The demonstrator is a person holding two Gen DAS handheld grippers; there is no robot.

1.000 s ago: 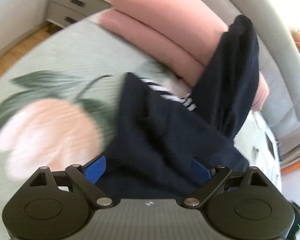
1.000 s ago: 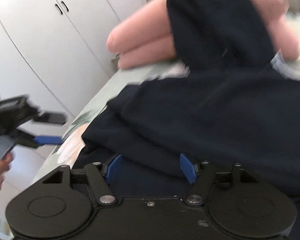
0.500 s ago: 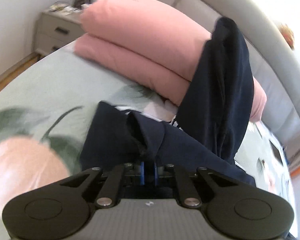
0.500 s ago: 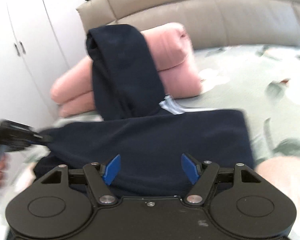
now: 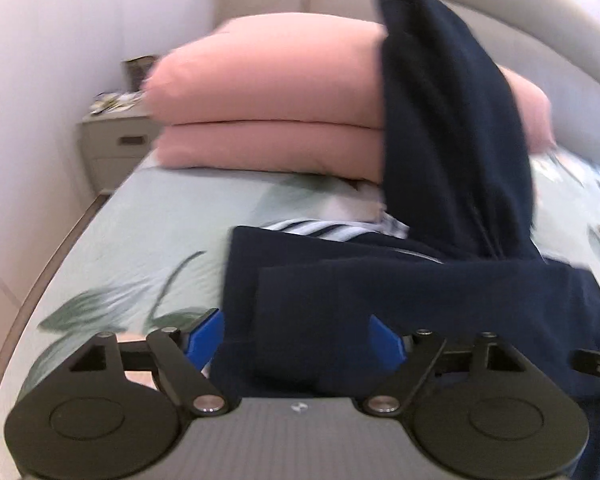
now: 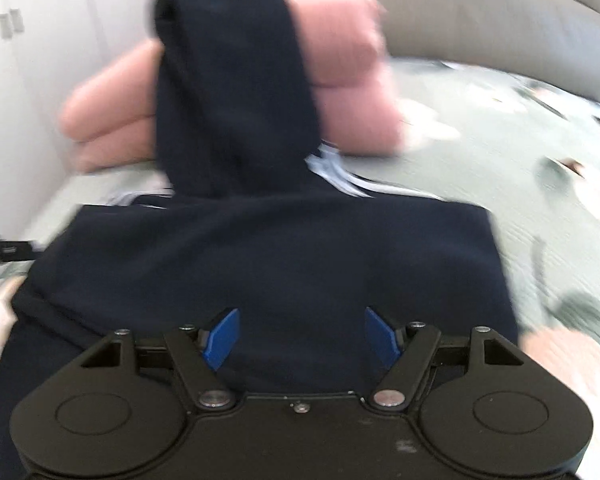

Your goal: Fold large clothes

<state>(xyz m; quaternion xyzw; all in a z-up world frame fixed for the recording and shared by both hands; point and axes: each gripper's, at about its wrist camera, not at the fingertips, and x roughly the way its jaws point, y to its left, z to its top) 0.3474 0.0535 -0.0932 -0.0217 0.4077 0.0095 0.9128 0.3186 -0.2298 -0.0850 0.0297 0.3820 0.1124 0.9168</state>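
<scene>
Jaws of left gripper [image 5: 296, 338] and right gripper [image 6: 302, 336] opening, pads clear of the navy garment [image 6: 268, 264] beneath them, which lies folded on the floral bed [image 5: 152, 236], one end draped up over stacked pink pillows [image 5: 268, 120].

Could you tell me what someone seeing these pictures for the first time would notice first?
Most likely the navy garment, spread dark across the pale green floral bedspread, with one long part draped up over the stacked pink pillows at the headboard. White stripes peek out at its far edge. Close in, the left gripper and right gripper are opening over the cloth, pinching nothing.
</scene>
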